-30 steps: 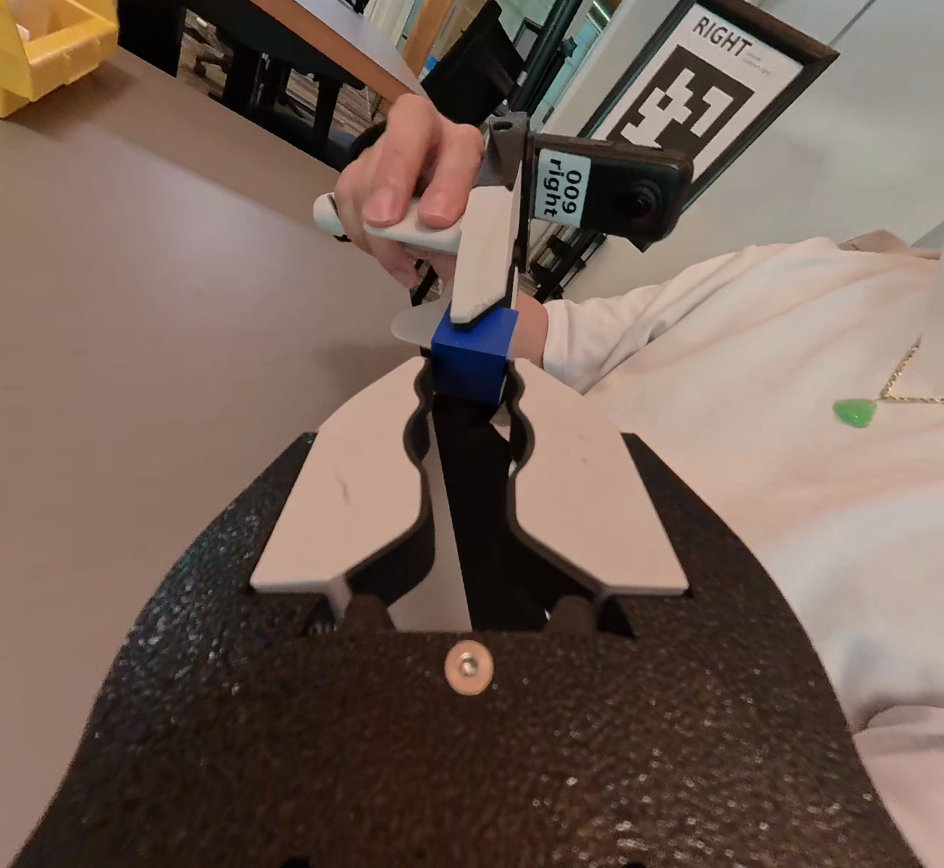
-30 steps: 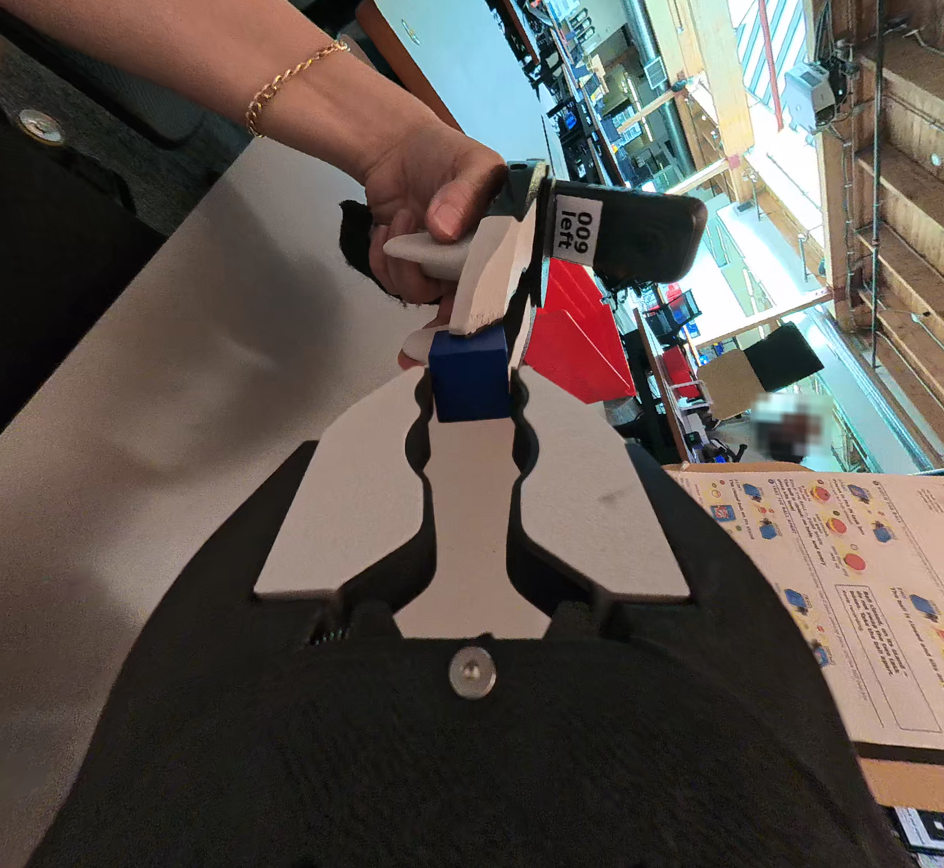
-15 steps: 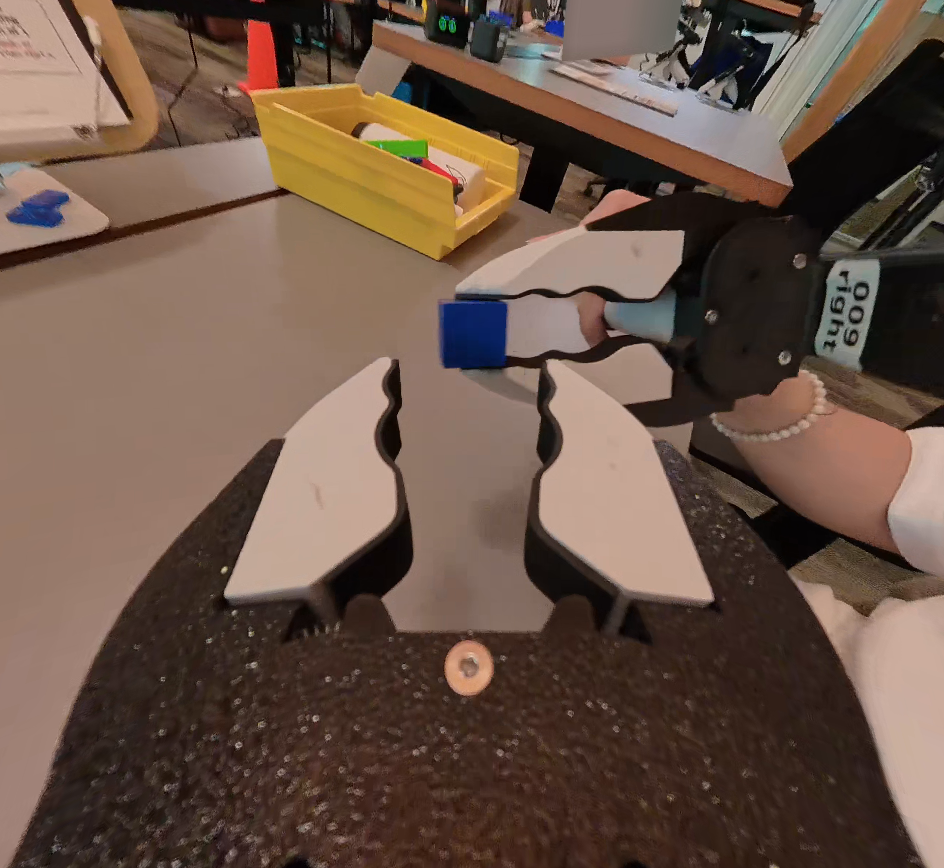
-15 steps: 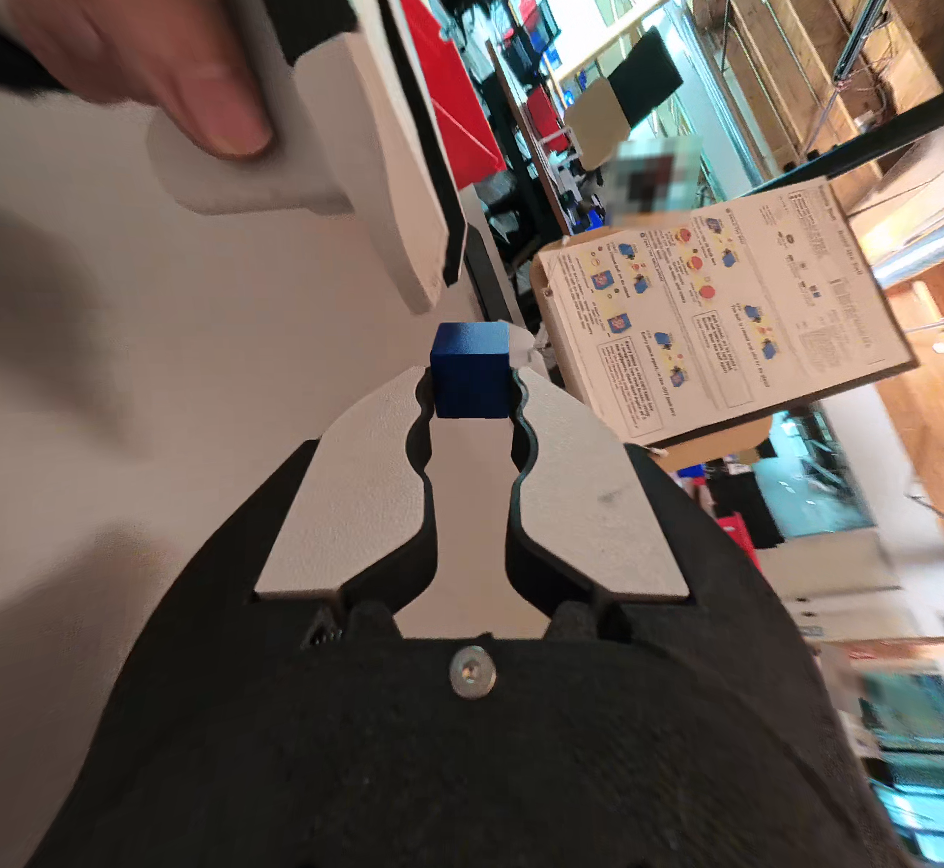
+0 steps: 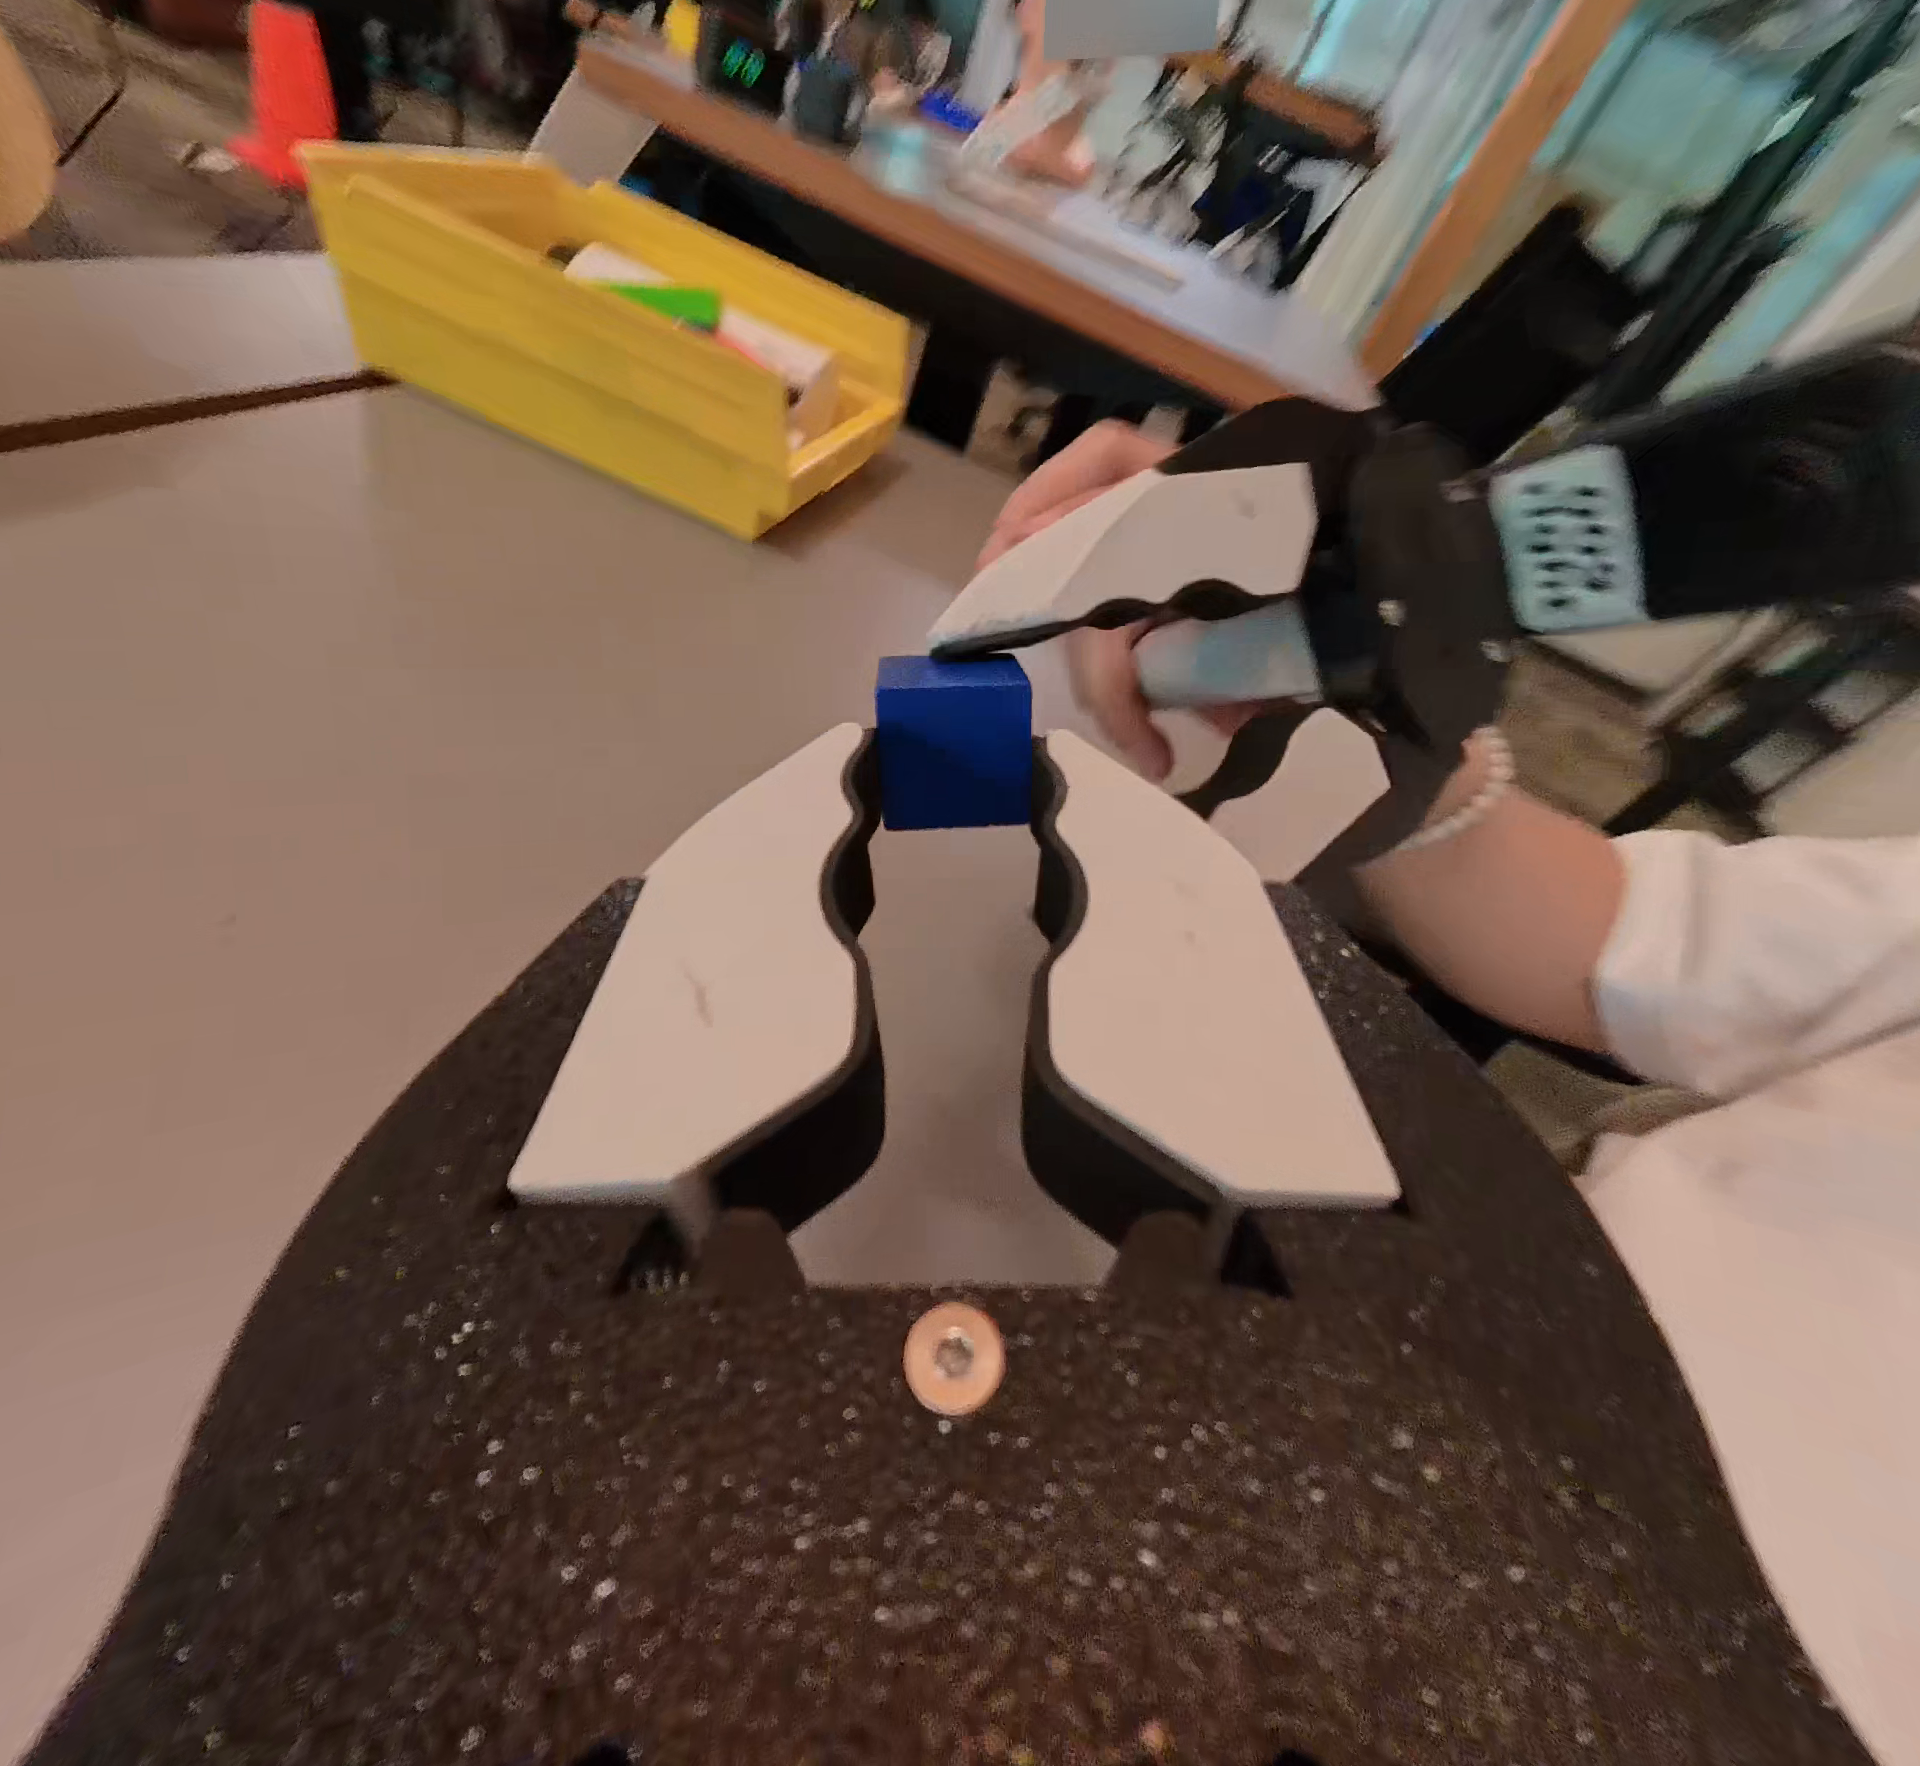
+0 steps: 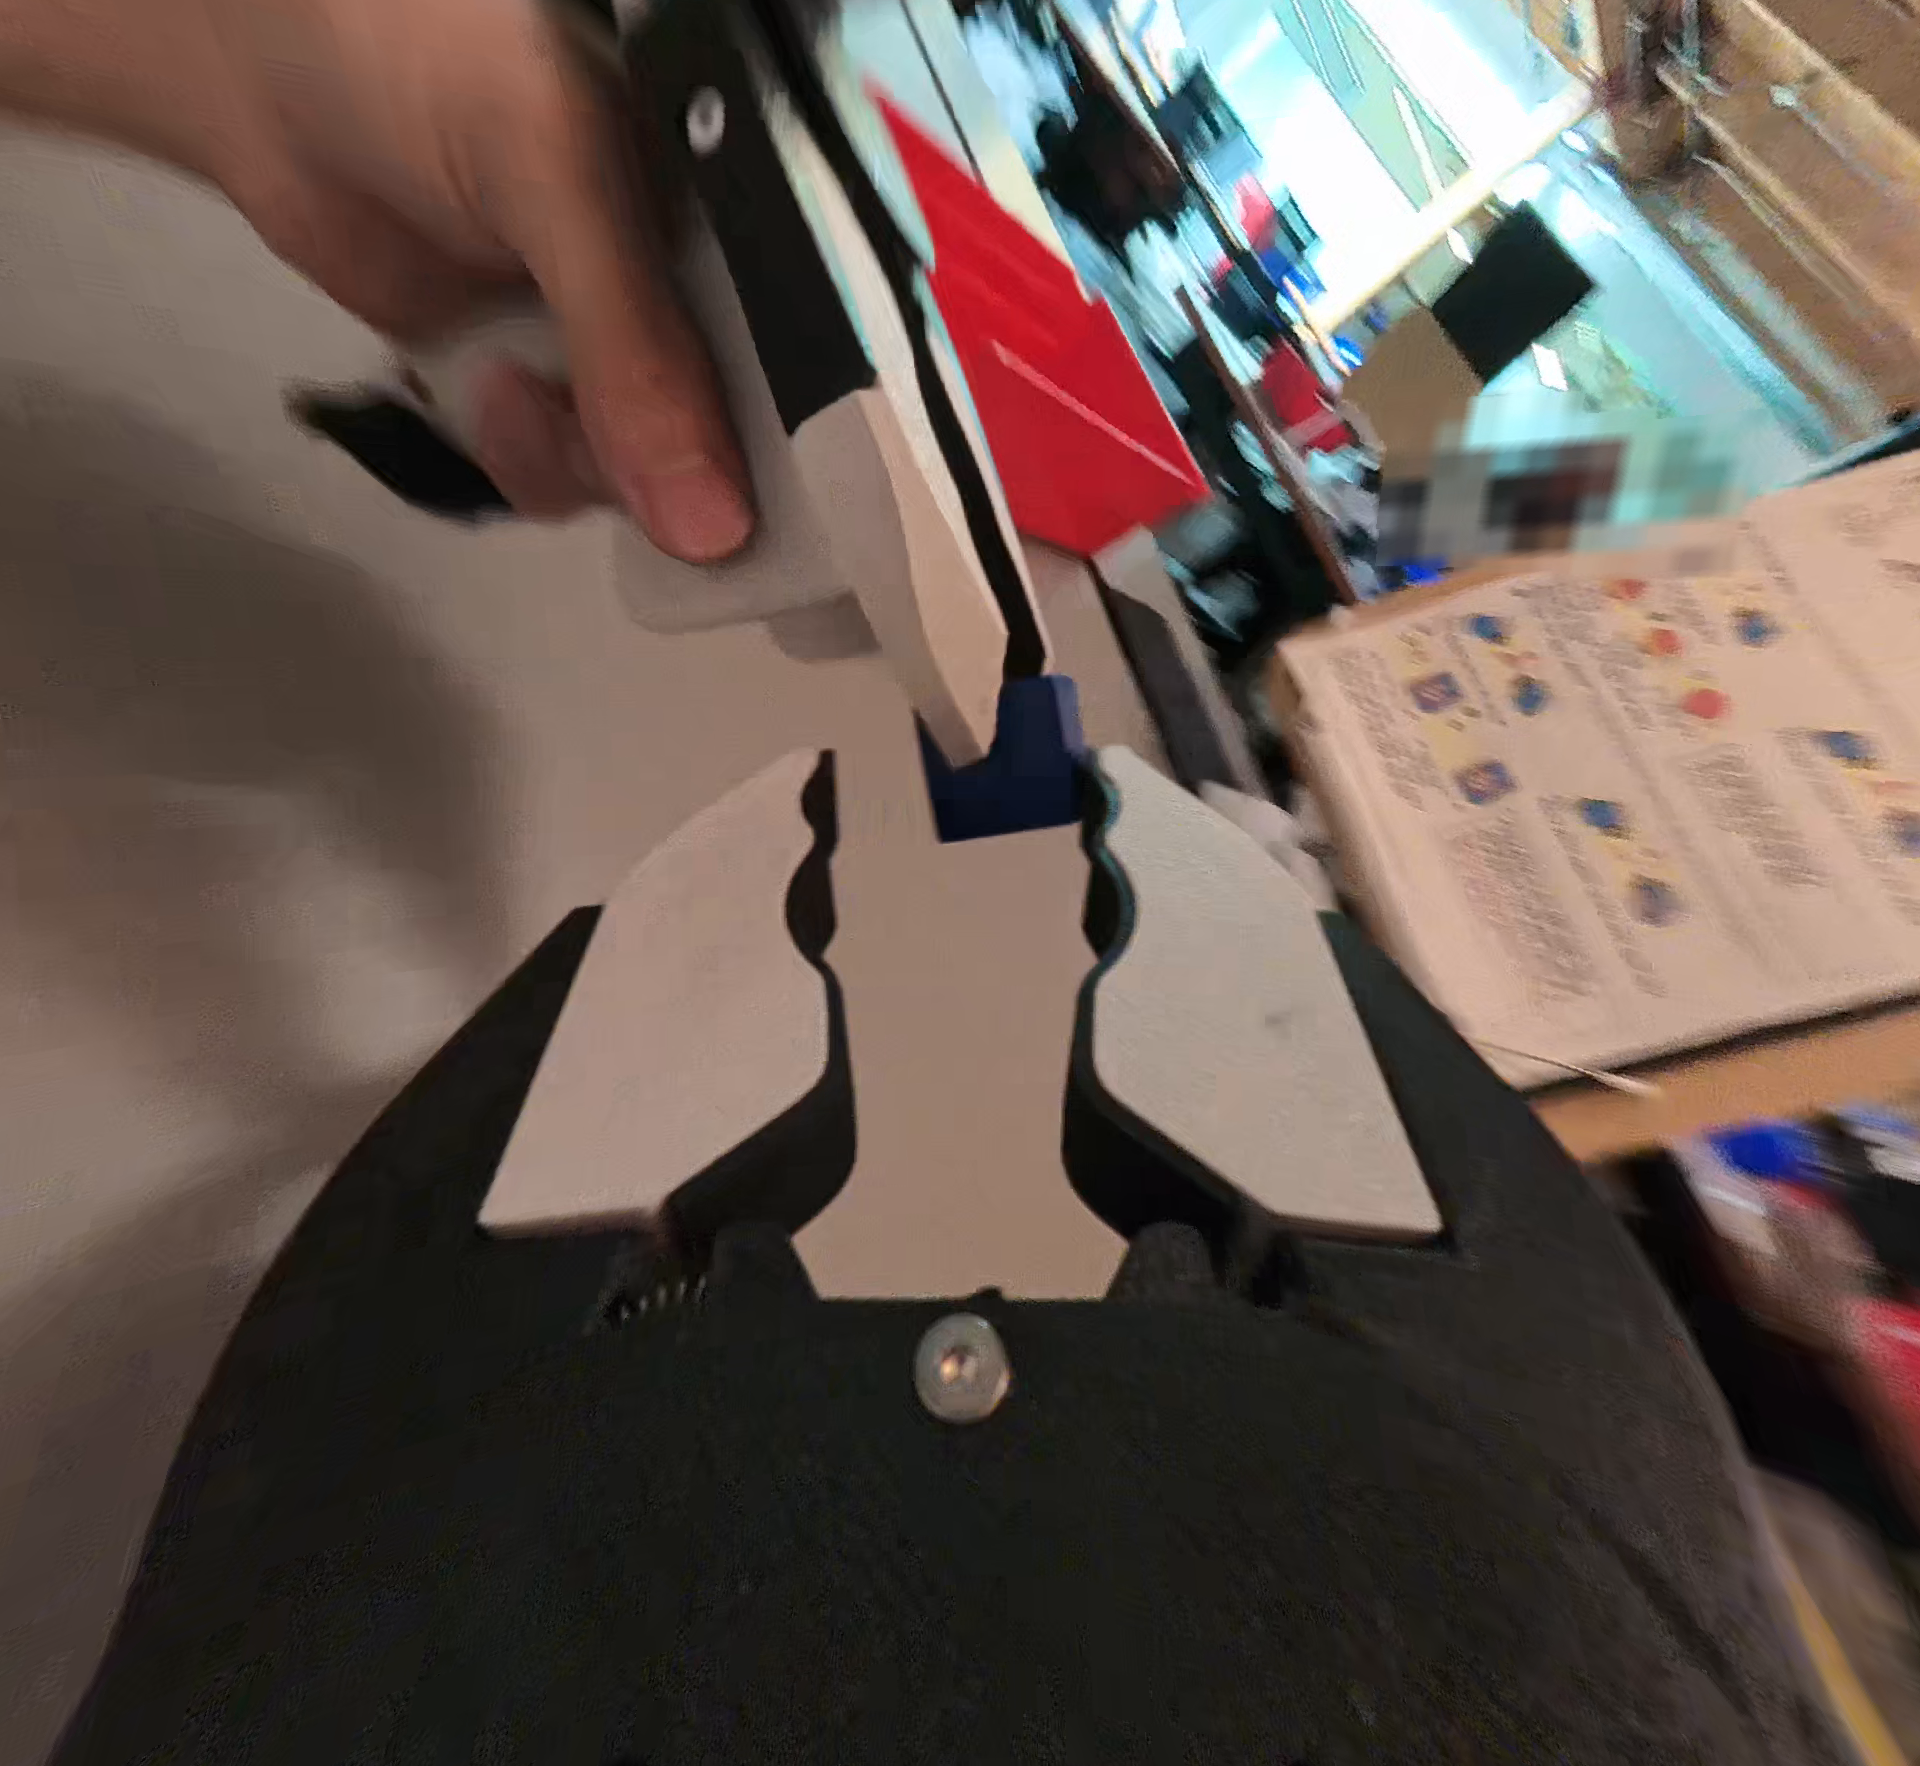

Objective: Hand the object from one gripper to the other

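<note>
A blue cube (image 5: pixel 954 760) sits between the fingertips of my left gripper (image 5: pixel 954 776), which is shut on it above the tan table (image 5: pixel 312 677). In the left wrist view the right gripper's upper finger (image 5: pixel 1122 553) comes in from the right and its tip rests on the cube's top; its lower finger is hidden. In the right wrist view my right gripper (image 6: pixel 956 771) is open. The cube (image 6: pixel 1023 781) lies against its right finger, with a gap on the left. The left gripper's finger (image 6: pixel 935 636) reaches down onto the cube. Hands hold both grippers.
A yellow bin (image 5: pixel 582 366) with small items stands on the table at the back left. An orange cone (image 5: pixel 286 75) and other tables stand beyond. A printed sheet on a board (image 6: pixel 1610 781) and a red bin (image 6: pixel 1018 366) lie behind the cube.
Half a second ago my right gripper held the cube and my left was open. Now my left gripper has closed on the cube and my right jaws have spread apart.
</note>
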Tool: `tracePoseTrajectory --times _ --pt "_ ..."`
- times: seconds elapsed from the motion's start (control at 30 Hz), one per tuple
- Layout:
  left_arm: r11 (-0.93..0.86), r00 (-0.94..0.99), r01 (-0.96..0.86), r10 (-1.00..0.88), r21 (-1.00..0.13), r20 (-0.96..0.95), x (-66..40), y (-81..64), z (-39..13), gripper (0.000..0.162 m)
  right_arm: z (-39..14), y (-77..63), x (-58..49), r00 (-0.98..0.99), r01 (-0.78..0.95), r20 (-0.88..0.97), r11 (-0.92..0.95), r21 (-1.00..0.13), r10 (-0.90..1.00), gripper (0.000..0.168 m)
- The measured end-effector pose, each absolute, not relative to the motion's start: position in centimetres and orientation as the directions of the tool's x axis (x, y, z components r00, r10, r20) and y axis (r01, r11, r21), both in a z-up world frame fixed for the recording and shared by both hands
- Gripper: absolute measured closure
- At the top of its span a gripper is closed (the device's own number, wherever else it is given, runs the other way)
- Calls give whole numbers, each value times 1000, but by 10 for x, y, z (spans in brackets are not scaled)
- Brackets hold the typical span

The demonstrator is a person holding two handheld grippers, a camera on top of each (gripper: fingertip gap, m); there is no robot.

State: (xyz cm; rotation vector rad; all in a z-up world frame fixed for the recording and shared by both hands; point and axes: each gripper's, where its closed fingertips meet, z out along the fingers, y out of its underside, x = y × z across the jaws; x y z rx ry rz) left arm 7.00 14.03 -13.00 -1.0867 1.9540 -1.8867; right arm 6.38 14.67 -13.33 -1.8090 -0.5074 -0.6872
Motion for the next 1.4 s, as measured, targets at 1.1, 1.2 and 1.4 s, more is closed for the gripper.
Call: tracePoseTrajectory --times 1.1,1.2,1.4 --pt "-43 -490 -100 -867 -994 87 85 140 -103 121 -79 133 98 954 -139 -177 163 -977 -242 143" --pt "48 -454 -67 -891 -997 -12 87 135 -106 115 -80 134 94 953 -169 -205 168 -971 -225 143" --pt "84 -344 54 -934 -995 -98 87 134 -95 120 -76 137 88 914 -352 -390 253 -901 -116 143"
